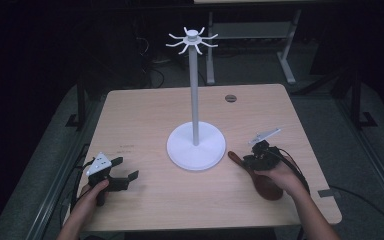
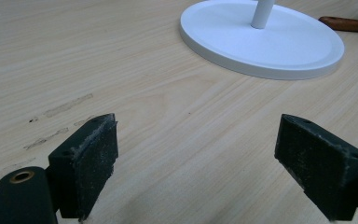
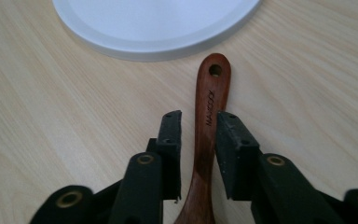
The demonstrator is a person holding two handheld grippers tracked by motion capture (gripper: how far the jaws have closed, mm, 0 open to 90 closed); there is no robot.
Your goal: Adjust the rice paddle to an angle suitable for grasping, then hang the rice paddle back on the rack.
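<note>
A dark wooden spoon point(image 1: 267, 187) lies flat on the table, right of the white stand's round base point(image 1: 185, 150), its handle end with a hole pointing at that base. In the right gripper view the spoon handle point(image 3: 213, 88) runs between the jaws of my right gripper point(image 3: 199, 126), which are narrowly apart with a slim gap at the left pad point(image 3: 170, 140). The right gripper point(image 1: 248, 160) sits low over the handle. My left gripper point(image 1: 127, 168) rests at the front left, wide open with nothing between its pads point(image 2: 91, 158). The left gripper view also shows the base point(image 2: 261, 42) and the spoon tip point(image 2: 347, 24).
The stand's thin white pole point(image 1: 195, 95) rises from the table's middle to a crown of several hooks point(image 1: 192, 40). A round cable hole point(image 1: 231, 98) sits near the far edge. Bare light wood point(image 1: 140, 115) stretches between the stand and the left gripper.
</note>
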